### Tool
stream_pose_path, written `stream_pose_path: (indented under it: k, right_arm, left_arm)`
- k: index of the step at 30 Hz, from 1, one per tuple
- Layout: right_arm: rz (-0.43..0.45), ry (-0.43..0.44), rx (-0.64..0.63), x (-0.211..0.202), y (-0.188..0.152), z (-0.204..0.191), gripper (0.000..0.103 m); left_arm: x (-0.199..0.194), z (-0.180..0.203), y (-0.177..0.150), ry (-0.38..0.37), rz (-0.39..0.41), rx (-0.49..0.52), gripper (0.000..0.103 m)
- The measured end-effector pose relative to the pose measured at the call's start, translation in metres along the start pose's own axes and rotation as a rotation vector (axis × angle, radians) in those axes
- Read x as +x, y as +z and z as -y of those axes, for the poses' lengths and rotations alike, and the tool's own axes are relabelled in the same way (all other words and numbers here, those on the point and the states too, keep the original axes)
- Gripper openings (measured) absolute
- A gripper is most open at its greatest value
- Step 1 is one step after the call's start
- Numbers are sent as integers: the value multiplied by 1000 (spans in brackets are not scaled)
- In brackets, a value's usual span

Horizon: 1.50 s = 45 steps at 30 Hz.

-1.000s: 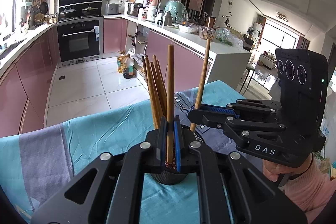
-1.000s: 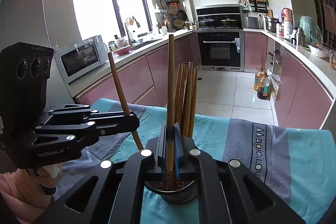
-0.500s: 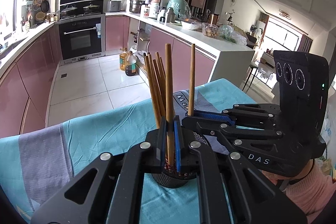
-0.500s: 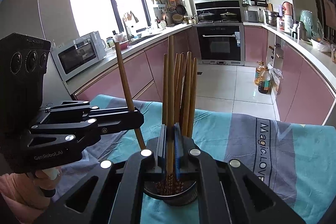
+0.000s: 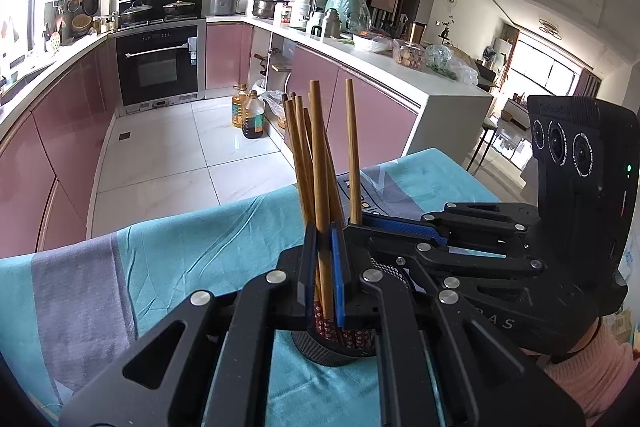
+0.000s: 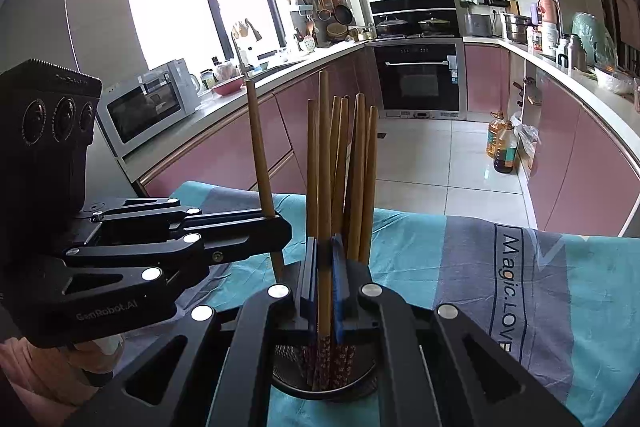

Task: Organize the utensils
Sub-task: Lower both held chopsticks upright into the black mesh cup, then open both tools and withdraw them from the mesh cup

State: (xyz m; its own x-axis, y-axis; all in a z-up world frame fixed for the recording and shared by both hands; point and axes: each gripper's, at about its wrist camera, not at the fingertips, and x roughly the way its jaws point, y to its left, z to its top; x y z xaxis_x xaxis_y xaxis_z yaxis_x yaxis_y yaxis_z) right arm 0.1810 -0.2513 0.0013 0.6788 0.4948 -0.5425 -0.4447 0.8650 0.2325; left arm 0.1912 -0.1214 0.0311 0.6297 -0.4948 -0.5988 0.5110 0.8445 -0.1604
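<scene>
Both chopsticks lowered into mesh holder [image 6: 324, 383], each hand-held gripper clenched on one, teal tablecloth [image 5: 192, 247], pink kitchen

Both black grippers, the left gripper [image 6: 276, 231] and right gripper [image 5: 356, 227], have blue pads, silver screws; pink sleeve [image 5: 592, 371].

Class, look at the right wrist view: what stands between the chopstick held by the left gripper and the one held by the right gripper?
Nothing stands between them. In the right wrist view, only blue tablecloth and far cabinets show in the gap between the left gripper's chopstick and the right gripper's chopstick.
</scene>
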Motion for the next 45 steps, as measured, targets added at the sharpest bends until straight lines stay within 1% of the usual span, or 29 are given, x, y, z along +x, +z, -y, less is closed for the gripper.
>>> stream_pose_path:
  k: [18,24,30,31,32,33,35,38,39,41,43,44,45]
  right_arm:
    - [-8,13,36,6,1,9,6]
    - [-6,12,45,5,0,10,8]
    - [-1,19,50,3,-3,10,8]
    - [0,22,51,2,-3,10,10]
    - [2,22,51,1,-4,10,14]
    - [5,24,52,0,-6,10,15]
    - [12,28,57,-4,-9,9,28]
    - [24,31,62,-9,-13,9,33]
    - [28,32,66,-11,-14,11,35]
    - [37,28,68,-15,-17,10,44]
    - [46,21,69,-19,-21,9,49]
    - [53,18,72,-22,-23,9,57]
    - [62,11,77,-24,-26,8,61]
  left_arm:
    - [18,-11,2,17,-23,-24,8]
    - [22,-13,-1,15,-30,-32,8]
    - [21,-15,-4,12,-28,-39,20]
    - [21,-16,-5,10,-26,-41,22]
    - [20,-16,-5,12,-22,-41,23]
    - [19,-16,-7,16,-17,-41,26]
    - [14,-17,-11,29,0,-41,34]
    - [5,-16,-16,53,23,-38,40]
    - [2,-15,-18,63,31,-37,45]
    - [-6,-16,-23,90,57,-36,56]
    - [-12,-15,-27,106,75,-41,63]
    - [-16,-16,-29,115,85,-46,70]
    - [-20,-17,-32,128,98,-51,75]
